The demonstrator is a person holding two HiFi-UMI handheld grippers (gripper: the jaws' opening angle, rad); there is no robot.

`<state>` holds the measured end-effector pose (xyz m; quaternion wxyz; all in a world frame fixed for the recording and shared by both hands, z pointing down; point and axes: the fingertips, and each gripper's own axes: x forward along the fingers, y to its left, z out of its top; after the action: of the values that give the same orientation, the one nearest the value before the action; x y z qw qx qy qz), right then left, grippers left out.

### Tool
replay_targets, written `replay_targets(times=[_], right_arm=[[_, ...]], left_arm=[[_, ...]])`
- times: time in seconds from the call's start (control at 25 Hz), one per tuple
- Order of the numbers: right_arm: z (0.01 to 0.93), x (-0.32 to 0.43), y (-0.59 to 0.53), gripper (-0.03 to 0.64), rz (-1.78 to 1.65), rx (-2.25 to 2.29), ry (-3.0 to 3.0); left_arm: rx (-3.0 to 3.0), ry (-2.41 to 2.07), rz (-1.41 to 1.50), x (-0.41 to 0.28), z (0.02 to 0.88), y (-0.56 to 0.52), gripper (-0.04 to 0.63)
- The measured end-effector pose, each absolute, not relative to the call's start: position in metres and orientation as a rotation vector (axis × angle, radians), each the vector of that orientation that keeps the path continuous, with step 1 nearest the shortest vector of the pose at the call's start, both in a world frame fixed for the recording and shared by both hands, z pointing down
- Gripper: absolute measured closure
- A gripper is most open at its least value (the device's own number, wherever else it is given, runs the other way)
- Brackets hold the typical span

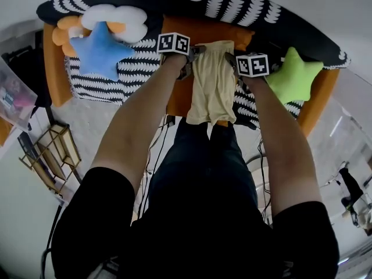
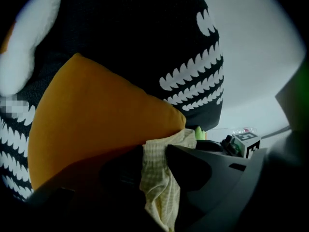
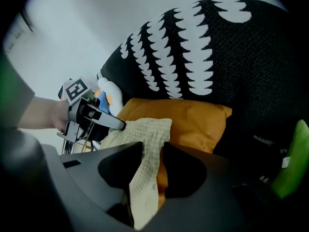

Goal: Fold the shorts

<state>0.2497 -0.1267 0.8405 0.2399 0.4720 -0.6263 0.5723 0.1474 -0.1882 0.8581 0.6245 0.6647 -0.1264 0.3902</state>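
Fabric was pinched in both tools. The left gripper (image 2: 155, 151) had its jaws clamped on one top corner of the shorts (image 1: 214, 86), and the right gripper (image 3: 153, 151) was clamped on the opposite corner. Holding the corners well apart likely kept the upper edge taut, so the pale garment stayed flat and square for a fold. The shorts ran from the orange cushion (image 1: 200, 31) down over the sofa's (image 1: 133, 71) front edge towards the person's legs, between the blue star pillow (image 1: 102, 51) and the green star pillow (image 1: 293, 74).
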Motion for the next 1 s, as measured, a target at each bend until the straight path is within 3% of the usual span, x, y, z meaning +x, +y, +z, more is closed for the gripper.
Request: replay_targets(times=[0.2,1.0], right_arm=[[0.838,0.25,-0.124,0.486,1.56,1.277,-1.722],[0.783,0.231,-0.029,0.471,1.657,1.027,-1.899]], left_arm=[[1.645,-0.161,0.892,0.159,0.837,-0.189,0.505],[2.287,0.477,1.023,0.176,0.708,-0.088,0.515]])
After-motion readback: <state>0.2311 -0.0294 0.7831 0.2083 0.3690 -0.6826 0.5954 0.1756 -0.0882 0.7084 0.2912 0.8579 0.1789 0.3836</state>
